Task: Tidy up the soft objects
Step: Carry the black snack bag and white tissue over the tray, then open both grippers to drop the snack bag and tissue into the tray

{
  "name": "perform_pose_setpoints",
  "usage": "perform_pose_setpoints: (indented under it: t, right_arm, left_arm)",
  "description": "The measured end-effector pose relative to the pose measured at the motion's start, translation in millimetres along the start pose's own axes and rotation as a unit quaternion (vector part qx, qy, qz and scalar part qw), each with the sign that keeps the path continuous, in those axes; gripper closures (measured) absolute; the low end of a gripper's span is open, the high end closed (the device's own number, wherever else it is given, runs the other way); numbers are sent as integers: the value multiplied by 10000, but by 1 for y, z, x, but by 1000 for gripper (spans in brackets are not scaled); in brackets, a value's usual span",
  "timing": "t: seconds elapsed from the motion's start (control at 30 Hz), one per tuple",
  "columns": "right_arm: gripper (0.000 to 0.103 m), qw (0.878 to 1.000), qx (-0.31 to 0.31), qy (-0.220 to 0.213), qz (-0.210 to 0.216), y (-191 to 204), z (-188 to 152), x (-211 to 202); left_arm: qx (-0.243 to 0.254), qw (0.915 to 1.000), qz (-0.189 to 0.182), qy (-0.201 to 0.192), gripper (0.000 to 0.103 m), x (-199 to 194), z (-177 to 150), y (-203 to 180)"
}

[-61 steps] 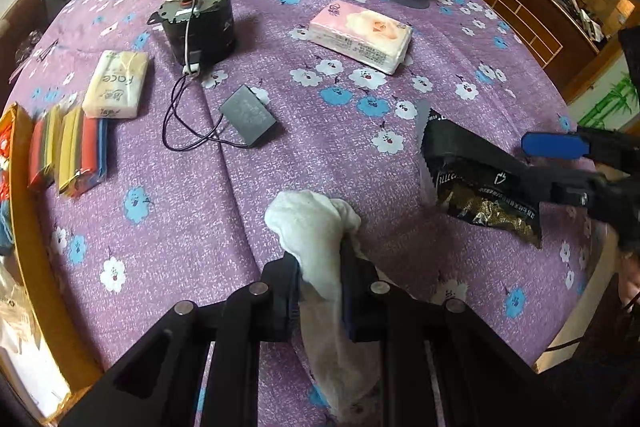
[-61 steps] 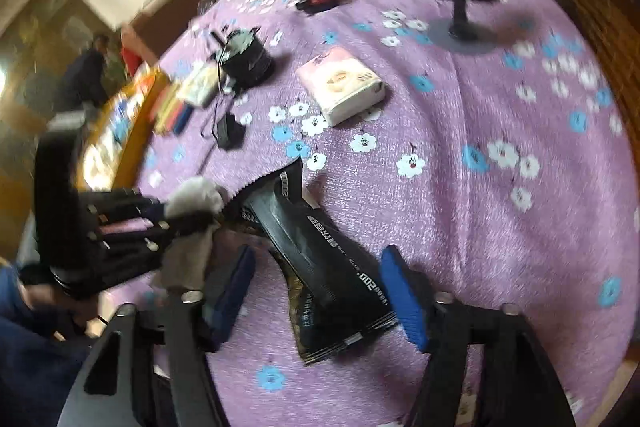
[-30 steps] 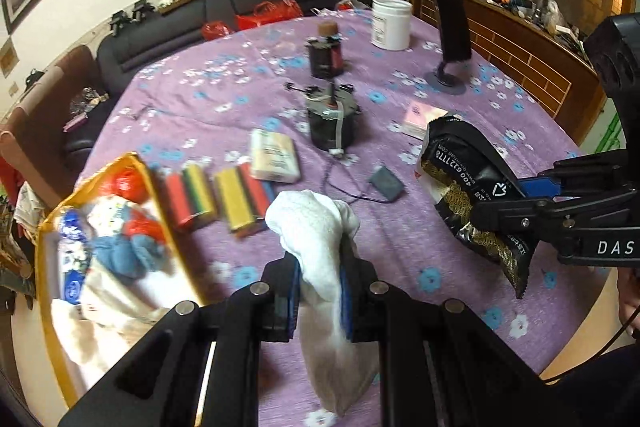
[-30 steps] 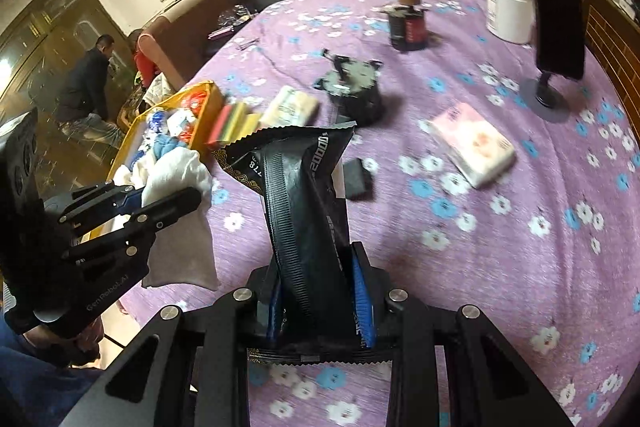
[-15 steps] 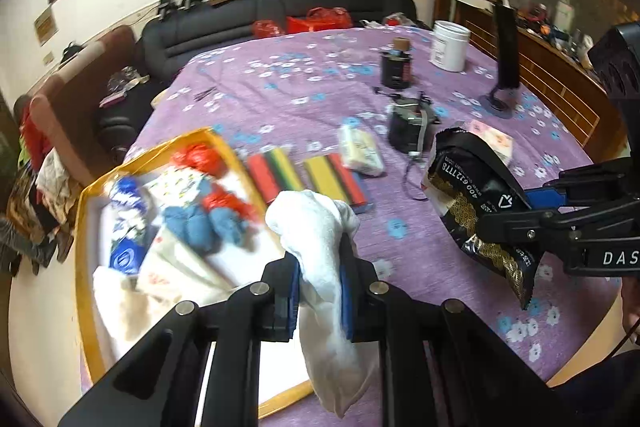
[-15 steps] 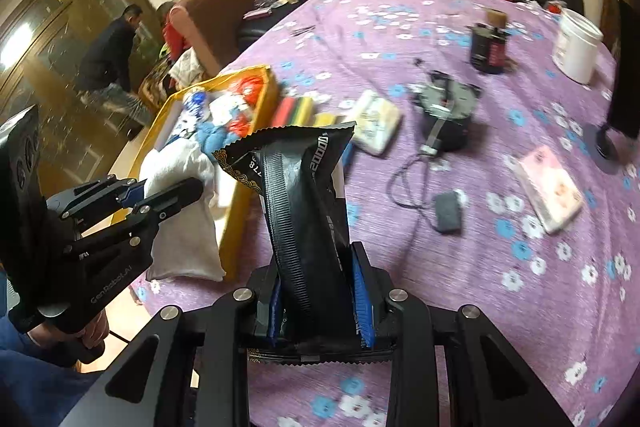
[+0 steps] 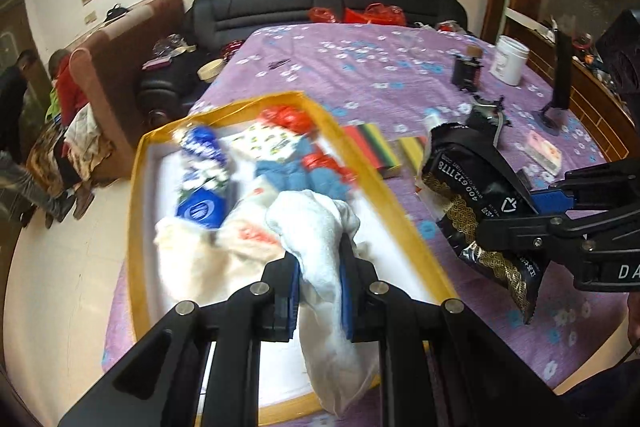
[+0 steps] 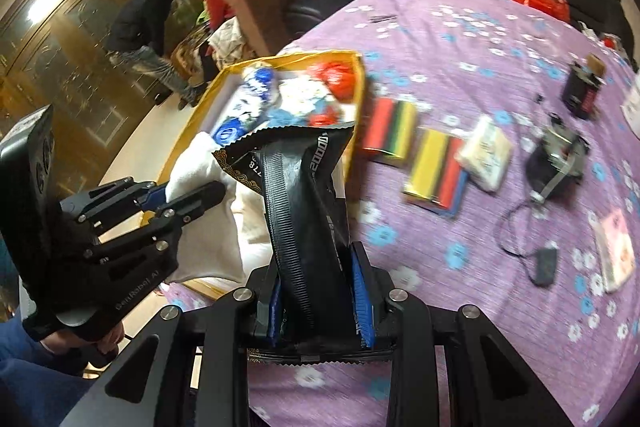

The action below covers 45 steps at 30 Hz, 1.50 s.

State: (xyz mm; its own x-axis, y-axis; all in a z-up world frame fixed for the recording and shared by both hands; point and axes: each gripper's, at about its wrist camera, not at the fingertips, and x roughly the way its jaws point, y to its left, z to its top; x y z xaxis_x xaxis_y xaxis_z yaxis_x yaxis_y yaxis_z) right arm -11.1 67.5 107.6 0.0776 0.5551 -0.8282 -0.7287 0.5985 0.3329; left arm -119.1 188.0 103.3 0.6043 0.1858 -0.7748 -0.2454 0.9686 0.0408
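Above the yellow tray [image 7: 404, 205], left gripper [image 7: 319, 281] jaws clamped on white cloth [image 7: 320, 227], right gripper [image 8: 316, 301] jaws pinching black foil bag [image 8: 304, 203]

both claws [image 7: 318, 269] now above yellow tray [image 7: 404, 223]

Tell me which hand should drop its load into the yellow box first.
Left, probably. Its tongs hold the white cloth directly over the yellow box, while the right tongs grip the black bag over the purple tablecloth beside it.
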Motion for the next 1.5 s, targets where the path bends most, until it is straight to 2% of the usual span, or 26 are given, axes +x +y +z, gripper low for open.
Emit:
perform_pose_setpoints:
  t: [0.3,0.53,1.17,1.5]
  right_arm:
    - [70,9996,-145,158,177,37,14,39]
    - [70,9996,-41,217,170,42,23,59]
    - [70,9980,1,628,73,43,13,95]
    - [70,9976,23,692,51,42,17,103]
  left_arm:
    - [-82,9996,156,215,87,9,-13,36]
    - [-36,9994,187,276,87,16,-15,52]
    - [270,9983,269,431,87,40,-22,50]
    - [320,9977,324,495,87,47,-23,48]
